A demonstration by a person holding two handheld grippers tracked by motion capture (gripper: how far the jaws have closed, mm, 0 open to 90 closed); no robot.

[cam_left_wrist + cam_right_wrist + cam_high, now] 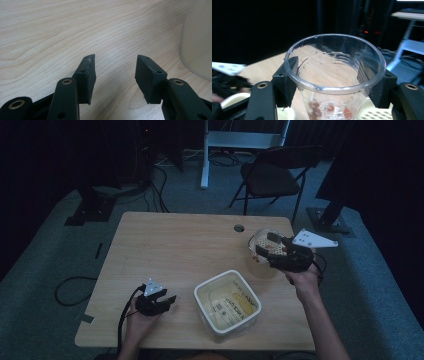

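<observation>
Dim room, desk (165, 245) | right claw (280, 251) clamped on cup (334, 82), upright to keep contents | left claw (115, 75) apart, idle at 7 o'clock beside tub (227, 306)

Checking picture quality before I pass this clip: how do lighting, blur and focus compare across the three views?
High view: dim, murky, table edges soft. Left gripper view: bright, even, wood grain and left gripper sharp. Right gripper view: clear cup in the right gripper sharp, glints on its rim; background black; grey plate at left smeared.
</observation>
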